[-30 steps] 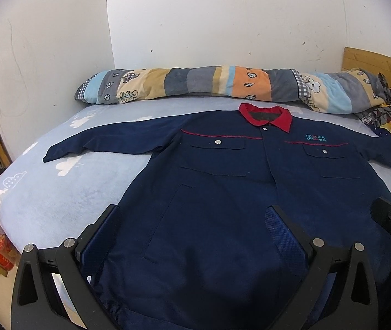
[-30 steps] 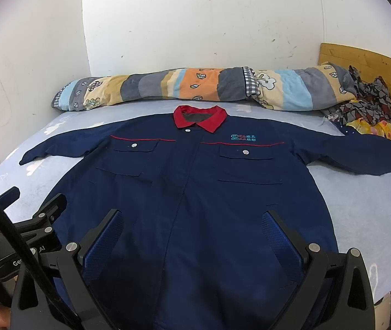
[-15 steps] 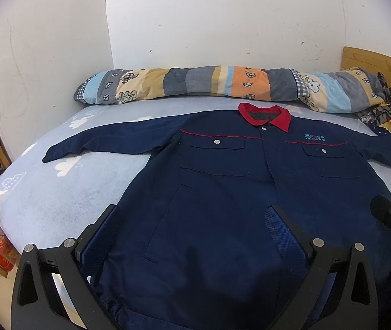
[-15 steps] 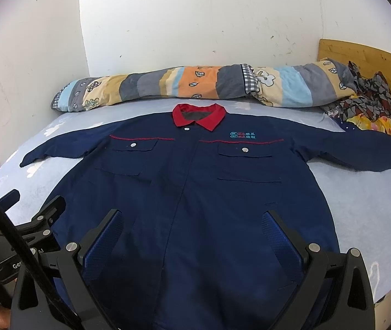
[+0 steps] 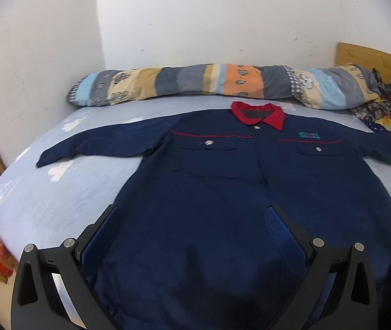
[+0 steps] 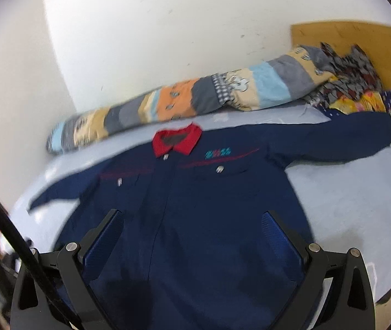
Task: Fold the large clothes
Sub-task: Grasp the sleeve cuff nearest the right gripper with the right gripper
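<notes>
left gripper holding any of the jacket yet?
No, the left gripper is open above the navy jacket, its fingers spread wide with no cloth pinched between them.

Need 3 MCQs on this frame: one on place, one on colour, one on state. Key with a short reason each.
1. Where does the striped bolster lie?
A. along the wall, beyond the collar
B. on the jacket's hem
C. on the floor

2. What colour is the jacket's collar?
A. white
B. red
C. yellow

3. In what state is the jacket?
A. folded in half
B. rolled up
C. spread flat, both sleeves out

Key:
1 A: it runs along the far edge of the bed, against the wall.
2 B: the collar is red on navy cloth.
3 C: front up, sleeves stretched to each side; the left hand-held gripper and the right hand-held gripper are both open, gripping nothing.
</notes>
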Tool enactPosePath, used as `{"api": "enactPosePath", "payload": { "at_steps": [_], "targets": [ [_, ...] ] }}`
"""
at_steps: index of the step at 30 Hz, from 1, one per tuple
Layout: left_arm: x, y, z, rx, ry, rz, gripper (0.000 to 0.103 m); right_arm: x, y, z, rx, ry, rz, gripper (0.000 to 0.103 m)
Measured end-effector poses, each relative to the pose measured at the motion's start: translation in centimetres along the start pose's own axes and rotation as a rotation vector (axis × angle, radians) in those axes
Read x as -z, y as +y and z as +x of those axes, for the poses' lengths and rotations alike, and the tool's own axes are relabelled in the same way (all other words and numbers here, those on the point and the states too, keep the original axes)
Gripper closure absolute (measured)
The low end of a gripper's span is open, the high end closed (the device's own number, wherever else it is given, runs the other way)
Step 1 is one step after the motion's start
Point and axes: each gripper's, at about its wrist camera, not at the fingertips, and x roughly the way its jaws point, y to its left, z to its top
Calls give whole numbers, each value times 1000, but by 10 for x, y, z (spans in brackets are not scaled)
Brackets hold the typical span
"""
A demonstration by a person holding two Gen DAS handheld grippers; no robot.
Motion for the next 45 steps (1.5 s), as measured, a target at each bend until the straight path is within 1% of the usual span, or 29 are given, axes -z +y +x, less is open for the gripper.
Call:
{"api": "enactPosePath", "payload": {
  "at_steps": [2,3,4,6,7,8,9,10,11,13,15,16,17,18,19,21,22,23,24,25,28,34,35,36,37,38,40,43,45],
  "targets": [
    [-11,-10,6,25,-15,44,0,-17,-30,-8,-14,-13,68,1],
    [-20,-19,11,35,-21,87,0,-24,-51,-12,-26,-20,116,1],
    [-27,-26,16,43,-40,121,0,-34,-81,-16,-34,-28,172,1],
    [-44,-45,30,62,-55,204,0,-47,-124,-22,-13,-40,238,1],
    [-49,-51,35,60,-73,220,0,-54,-156,-25,5,-64,271,1],
    [-54,-57,43,71,-64,227,0,-60,-176,-25,18,-69,291,1],
    [-56,-61,51,65,-59,232,0,-67,-210,-25,42,-70,333,4],
    [-57,-65,60,41,-48,261,0,-71,-234,-24,41,-74,372,7],
    [-56,-67,70,36,-19,273,0,-75,-262,-24,36,-83,427,10],
    [-54,-71,79,55,31,279,0,-81,-325,-20,55,-93,541,13],
    [-54,-79,84,56,30,307,0,-85,-373,-12,72,-98,619,22],
    [-52,-82,83,58,27,314,0,-85,-399,-6,74,-103,666,24],
    [-51,-87,84,46,20,337,0,-84,-417,0,76,-103,709,30],
    [-49,-89,84,52,19,339,0,-82,-434,7,69,-102,756,35],
    [-48,-91,84,59,20,344,0,-80,-450,14,53,-109,793,35],
    [-47,-98,86,71,17,358,0,-77,-473,30,68,-110,832,36],
    [-48,-100,87,78,14,360,0,-77,-480,38,62,-111,843,38],
    [-48,-103,87,85,12,361,0,-78,-488,44,49,-117,853,42],
    [-49,-104,88,89,11,360,0,-80,-493,52,52,-118,859,42],
    [-49,-105,88,94,13,355,0,-82,-500,59,72,-112,867,42],
    [-50,-105,90,124,37,330,0,-88,-515,75,87,-130,870,43],
    [-51,-97,106,154,112,260,0,-105,-529,109,173,-89,847,46],
    [-52,-95,107,159,123,246,0,-106,-531,114,180,-82,841,51],
    [-52,-92,109,163,133,231,0,-108,-532,118,183,-77,834,68],
    [-52,-90,110,166,141,221,0,-109,-533,121,182,-70,831,82],
    [-53,-88,111,169,147,210,0,-108,-532,121,177,-66,837,94],
    [-55,-83,111,165,147,187,0,-107,-524,112,151,-106,845,95],
    [-58,-77,108,165,144,165,0,-119,-497,91,162,-149,734,96],
    [-60,-73,105,178,145,146,0,-139,-473,77,173,-172,645,96]
  ]
}}
